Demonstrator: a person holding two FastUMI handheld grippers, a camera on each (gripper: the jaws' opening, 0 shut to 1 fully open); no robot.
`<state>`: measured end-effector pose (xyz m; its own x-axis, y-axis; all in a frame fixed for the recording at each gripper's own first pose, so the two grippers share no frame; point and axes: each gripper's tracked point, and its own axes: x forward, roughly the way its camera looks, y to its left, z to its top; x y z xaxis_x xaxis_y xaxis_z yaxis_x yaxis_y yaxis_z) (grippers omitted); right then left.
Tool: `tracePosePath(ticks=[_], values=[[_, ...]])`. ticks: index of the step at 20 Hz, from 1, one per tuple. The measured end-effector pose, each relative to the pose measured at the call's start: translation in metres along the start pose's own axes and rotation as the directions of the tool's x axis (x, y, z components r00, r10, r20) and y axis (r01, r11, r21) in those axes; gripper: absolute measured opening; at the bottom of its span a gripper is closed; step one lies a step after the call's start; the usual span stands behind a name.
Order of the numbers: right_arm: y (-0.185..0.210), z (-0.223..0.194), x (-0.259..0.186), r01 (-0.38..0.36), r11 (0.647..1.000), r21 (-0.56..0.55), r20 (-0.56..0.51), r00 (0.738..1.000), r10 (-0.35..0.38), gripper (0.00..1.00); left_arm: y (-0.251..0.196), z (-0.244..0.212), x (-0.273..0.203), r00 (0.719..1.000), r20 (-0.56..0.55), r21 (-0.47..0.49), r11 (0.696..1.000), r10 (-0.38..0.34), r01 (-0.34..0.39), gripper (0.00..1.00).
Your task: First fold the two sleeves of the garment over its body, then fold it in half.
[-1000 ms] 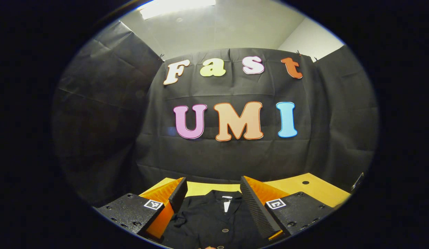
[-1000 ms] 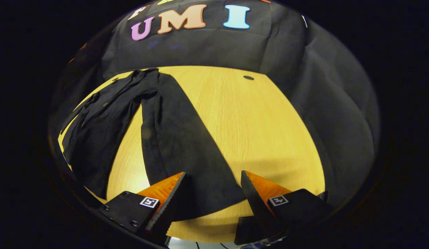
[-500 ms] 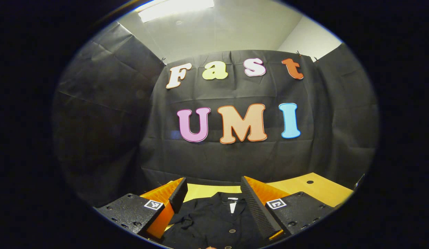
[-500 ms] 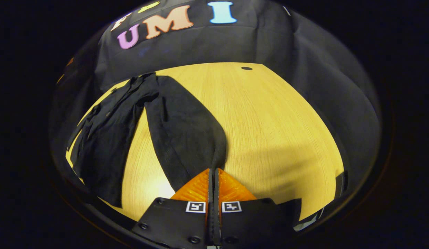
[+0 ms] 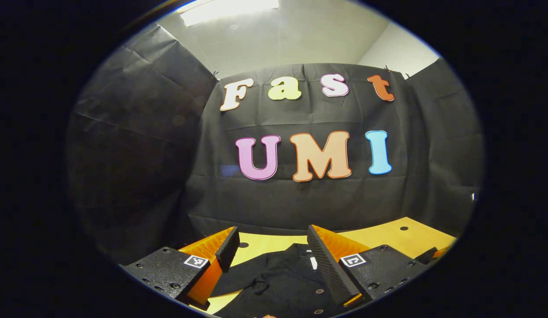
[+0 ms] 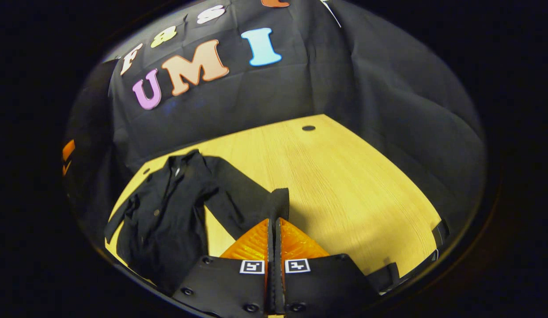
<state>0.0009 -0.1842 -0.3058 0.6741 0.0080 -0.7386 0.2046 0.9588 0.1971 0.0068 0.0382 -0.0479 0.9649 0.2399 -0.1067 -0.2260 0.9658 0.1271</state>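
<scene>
A black buttoned garment (image 6: 168,216) lies on the yellow wooden table (image 6: 335,185) at the left in the right gripper view, collar toward the far wall. One sleeve (image 6: 247,201) stretches from its shoulder to my right gripper (image 6: 273,223), which is shut on the sleeve's cuff and holds it raised off the table. In the left gripper view the garment (image 5: 278,282) lies below and between the fingers of my left gripper (image 5: 274,247), which stands open above the collar area with nothing held.
The table (image 5: 388,238) has a small dark hole (image 6: 308,128) near its far edge, another hole (image 5: 404,228) showing in the left gripper view. Black cloth walls close in the far and right sides. Bare tabletop lies right of the garment.
My right gripper closed on the sleeve's cuff, then lifted and drew it up off the table. The left gripper drifted slightly left and stayed open.
</scene>
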Motion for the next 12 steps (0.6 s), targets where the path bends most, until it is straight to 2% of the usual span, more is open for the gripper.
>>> tracePosePath(ticks=[6,12], values=[[0.07,0.041,0.005,-0.077,0.995,-0.066,0.064,0.995,0.081,0.02,0.053,-0.002,-0.008,0.998,0.003,0.018,0.998,0.056,-0.056,0.93],[0.147,0.061,0.015,-0.161,0.982,-0.102,0.077,0.983,0.169,0.02,0.109,-0.014,-0.015,0.991,-0.017,0.001,0.991,0.133,-0.133,0.92]])
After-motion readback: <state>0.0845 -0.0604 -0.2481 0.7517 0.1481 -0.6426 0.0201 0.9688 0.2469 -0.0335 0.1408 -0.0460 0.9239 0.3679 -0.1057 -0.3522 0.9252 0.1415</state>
